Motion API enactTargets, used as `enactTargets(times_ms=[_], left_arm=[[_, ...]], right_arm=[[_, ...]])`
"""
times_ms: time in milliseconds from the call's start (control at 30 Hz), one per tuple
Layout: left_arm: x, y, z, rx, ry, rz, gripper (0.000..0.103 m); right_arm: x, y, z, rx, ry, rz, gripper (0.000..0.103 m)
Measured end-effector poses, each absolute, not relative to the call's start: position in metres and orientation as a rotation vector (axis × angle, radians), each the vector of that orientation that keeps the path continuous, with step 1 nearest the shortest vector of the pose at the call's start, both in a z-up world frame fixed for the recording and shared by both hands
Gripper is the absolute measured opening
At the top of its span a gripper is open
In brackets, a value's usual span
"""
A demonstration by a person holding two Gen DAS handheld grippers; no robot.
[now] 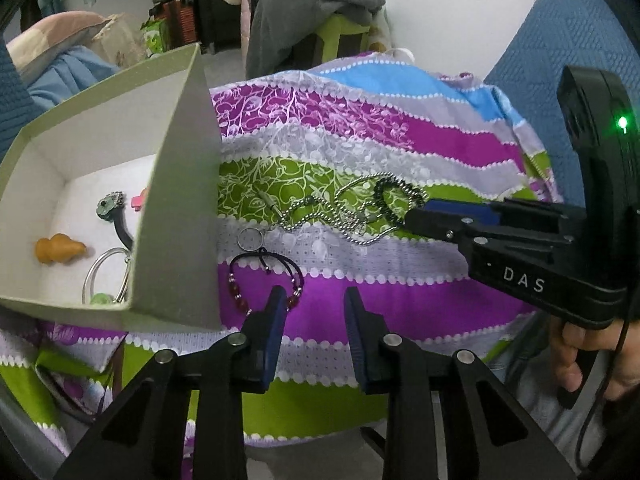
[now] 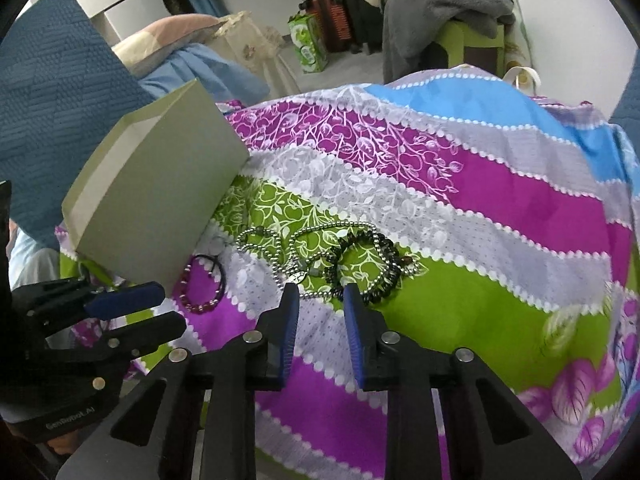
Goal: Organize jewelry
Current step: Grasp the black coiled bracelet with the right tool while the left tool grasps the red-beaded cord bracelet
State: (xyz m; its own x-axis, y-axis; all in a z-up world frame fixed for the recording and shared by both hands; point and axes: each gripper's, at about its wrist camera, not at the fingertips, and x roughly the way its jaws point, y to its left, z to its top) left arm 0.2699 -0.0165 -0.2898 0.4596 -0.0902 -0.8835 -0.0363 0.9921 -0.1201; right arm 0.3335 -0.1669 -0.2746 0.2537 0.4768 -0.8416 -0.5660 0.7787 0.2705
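You have the open grey cardboard box (image 1: 176, 216) sitting at the left of the left wrist view, its mouth turned up so pieces can be dropped straight in. Some are already inside: an orange gourd-shaped charm (image 1: 59, 249), a thin silver bangle (image 1: 105, 276) and a dark flat pendant on a cord (image 1: 110, 207), with something pink behind the wall that is too hidden to name.

What is left lies on the striped purple, green and grey patterned cloth (image 1: 400, 300). The dark cord bracelet with red beads (image 1: 264, 280) lies just beside the box's near corner, a small silver ring (image 1: 250, 238) above it. In the centre of the frame, the long silver ball-chain necklace (image 1: 352, 216) is tangled with the black beaded bracelet (image 1: 390, 204), so they probably come up together unless you pick carefully.

Your left gripper (image 1: 312, 300) hovers low over the cloth, fingers parted wide and empty, its left fingertip (image 1: 277, 300) right at the red-bead bracelet, likely its next pick.

Your right gripper (image 2: 320, 298) reaches in from the right edge of the left view, angled down toward the tangle. Its jaws stand partly open with nothing between them, tips just short of the chain and the small silver pendant (image 2: 298, 277).
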Motion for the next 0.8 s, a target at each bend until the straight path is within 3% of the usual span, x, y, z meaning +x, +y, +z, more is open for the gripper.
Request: enactTargets(times_ms=[467,633,800], left_arm=[[0.279,-0.024,-0.314,-0.003,1.11,-0.026,0.029],[0.28,-0.022,-0.324,-0.042,1.155,-0.034,0.008],[0.282,-0.019,-0.32,-0.111,1.171,-0.039,0.005]], right_arm=[[0.339,-0.151,-0.297,-0.22,1.12,0.721,0.015],[0.334,-0.15,-0.297,-0.252,1.129,0.697,0.007],[0.337,-0.156,-0.298,-0.182,1.18,0.68,0.007]])
